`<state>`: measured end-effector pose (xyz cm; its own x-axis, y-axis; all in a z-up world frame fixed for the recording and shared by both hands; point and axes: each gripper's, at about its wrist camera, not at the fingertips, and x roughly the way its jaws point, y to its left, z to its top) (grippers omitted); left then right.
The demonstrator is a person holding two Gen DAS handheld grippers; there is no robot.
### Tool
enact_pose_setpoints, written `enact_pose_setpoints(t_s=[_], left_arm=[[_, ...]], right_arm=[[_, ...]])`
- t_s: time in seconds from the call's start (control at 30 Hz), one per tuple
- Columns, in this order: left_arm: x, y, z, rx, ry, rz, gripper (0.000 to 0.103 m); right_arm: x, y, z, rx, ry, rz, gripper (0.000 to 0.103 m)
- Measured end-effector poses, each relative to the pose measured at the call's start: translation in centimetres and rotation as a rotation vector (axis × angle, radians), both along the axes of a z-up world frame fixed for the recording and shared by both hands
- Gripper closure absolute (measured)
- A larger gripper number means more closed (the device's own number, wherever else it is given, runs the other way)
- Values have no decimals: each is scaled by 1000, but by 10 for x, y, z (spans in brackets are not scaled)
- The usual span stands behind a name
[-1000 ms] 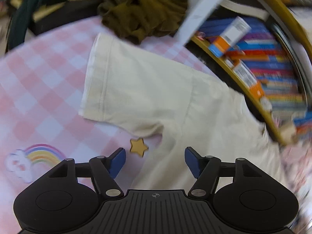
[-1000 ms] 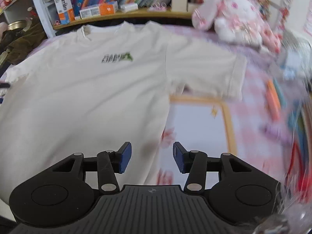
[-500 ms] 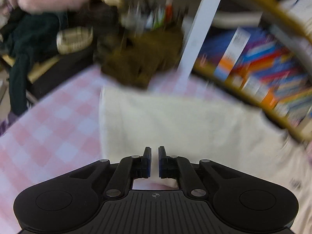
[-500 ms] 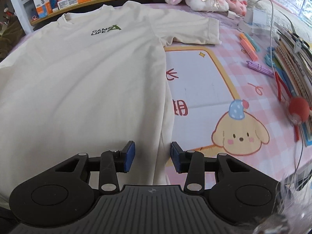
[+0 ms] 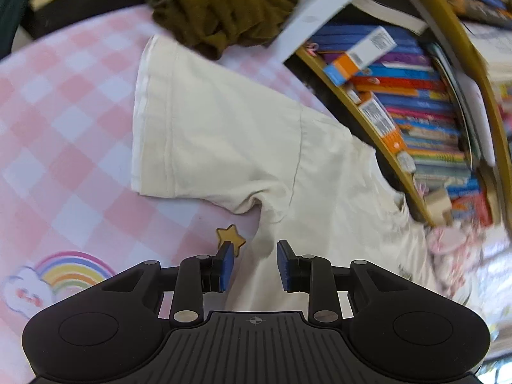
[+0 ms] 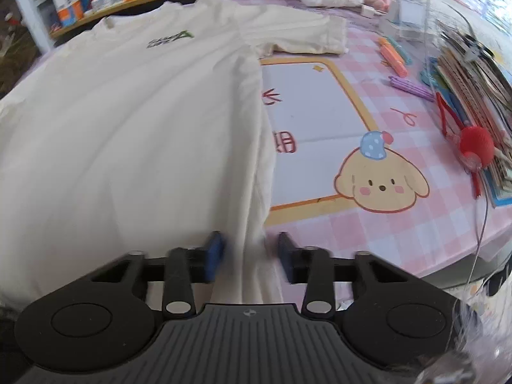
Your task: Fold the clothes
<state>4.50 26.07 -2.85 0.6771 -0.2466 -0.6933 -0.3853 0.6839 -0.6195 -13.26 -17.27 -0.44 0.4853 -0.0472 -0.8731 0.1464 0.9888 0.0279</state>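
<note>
A cream T-shirt (image 6: 134, 128) lies spread flat, front side up, across a table covered by a pink-and-white checked mat (image 5: 64, 134). A small green logo (image 6: 171, 39) sits on its chest, and its collar points toward a low wooden shelf of books (image 5: 416, 102) at the far edge.

My left gripper (image 5: 254, 264) hovers over the shirt's side seam, just below the armpit of one short sleeve (image 5: 198, 121), which lies flat and stretched outward on the mat. Its blue pads (image 5: 227, 264) stand a narrow gap apart and are opening; cream cloth lies under the gap, but I cannot see the pads pressing on it. A yellow star (image 5: 231, 236) printed on the mat sits just beside the left pad, and a rainbow print (image 5: 70, 272) is further left. A crumpled olive-brown garment (image 5: 224, 9) is heaped past the sleeve's cuff, at the table's edge.

My right gripper (image 6: 249, 257) is at the shirt's opposite side edge, near the hem. Its jaws are closing — a raised fold of the shirt's edge runs between the blurred pads, though contact is not yet clear. Right of it the mat shows a cartoon puppy (image 6: 380, 185). Pens (image 6: 393, 56), a red ball (image 6: 476, 144) and stacked booklets (image 6: 473, 76) lie along the far right — well apart from the shirt.
</note>
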Motion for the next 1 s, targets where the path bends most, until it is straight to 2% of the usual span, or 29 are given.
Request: enact_pose_setpoints(t_s=[0.2, 0.27, 0.3, 0.4, 0.43, 0.53, 0.6, 0.63, 0.8, 0.9, 0.97, 1.0], left_arm=[[24, 3, -6, -66, 18, 85, 74], [30, 1, -5, -52, 12, 71, 84], [33, -2, -4, -10, 11, 49, 102], [40, -9, 4, 220, -2, -10, 102], [41, -10, 3, 257, -12, -25, 101], [41, -8, 2, 232, -28, -74, 97], [35, -7, 2, 191, -34, -108, 92], [30, -6, 3, 173, -39, -128, 92], [-21, -11, 4, 193, -58, -214, 90], [-52, -12, 3, 187, -84, -224, 89], [-67, -13, 3, 184, -94, -227, 89], [-70, -13, 4, 184, -92, -229, 89]], right_arm=[[-1, 3, 0, -27, 1, -5, 92], [-3, 1, 0, -28, -3, -13, 92], [-3, 0, 0, -21, -6, -17, 92], [-3, -3, -1, 6, -10, -31, 92], [-3, -4, -1, 14, -12, -32, 92], [-3, -7, -1, 36, -18, -38, 91], [-4, -9, -1, 31, -16, -43, 87], [-4, -9, -1, 23, -11, -46, 82], [-23, -8, 6, 21, 12, -27, 71], [-40, -1, 8, 19, 47, 8, 65], [-49, 4, 9, 14, 73, 45, 55], [-52, 6, 9, 11, 78, 65, 55]])
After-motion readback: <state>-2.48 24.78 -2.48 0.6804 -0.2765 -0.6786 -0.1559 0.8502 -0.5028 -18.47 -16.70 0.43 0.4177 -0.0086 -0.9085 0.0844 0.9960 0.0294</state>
